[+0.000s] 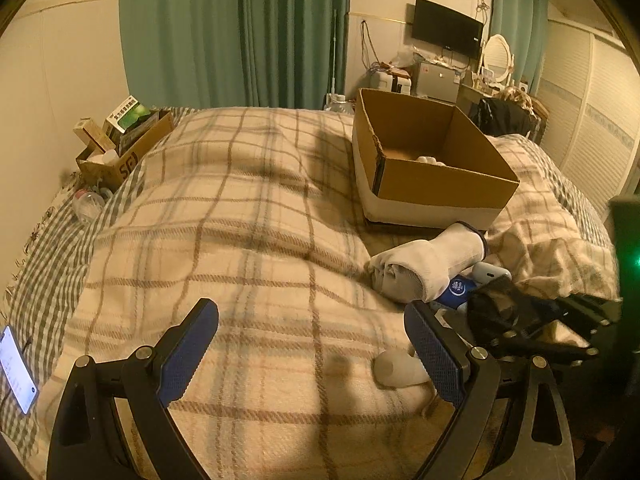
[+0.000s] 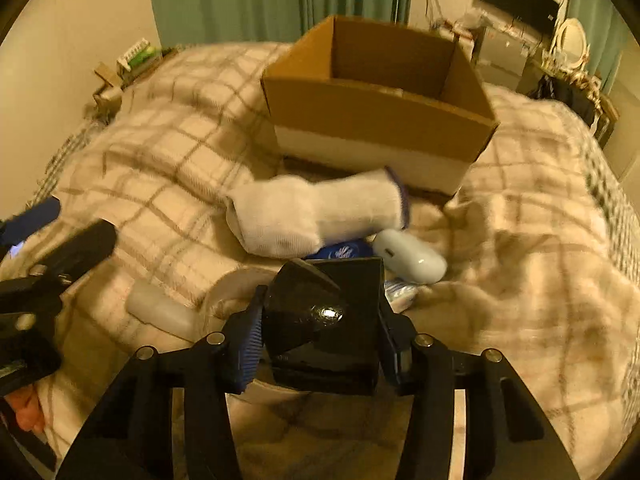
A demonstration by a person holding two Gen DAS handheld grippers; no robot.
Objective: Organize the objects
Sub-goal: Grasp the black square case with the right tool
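An open cardboard box (image 1: 440, 184) (image 2: 376, 116) stands on the plaid bed; something pale (image 1: 428, 159) lies inside. In front of it lie a rolled white sock (image 1: 428, 264) (image 2: 316, 212), a white case (image 2: 412, 254), a blue packet (image 2: 340, 251) and a small pale bottle (image 1: 396, 368) (image 2: 160, 312). My right gripper (image 2: 320, 336) is shut on a glossy black box (image 2: 324, 320), held just above the pile; it shows at the right of the left wrist view (image 1: 516, 312). My left gripper (image 1: 312, 352) is open and empty over the blanket, left of the pile.
A smaller cardboard box (image 1: 120, 152) with packets stands at the bed's far left by the wall, a plastic bottle (image 1: 88, 204) beside it. A lit phone (image 1: 16, 368) lies at the left edge. Cluttered desks, a TV and a mirror are beyond the bed.
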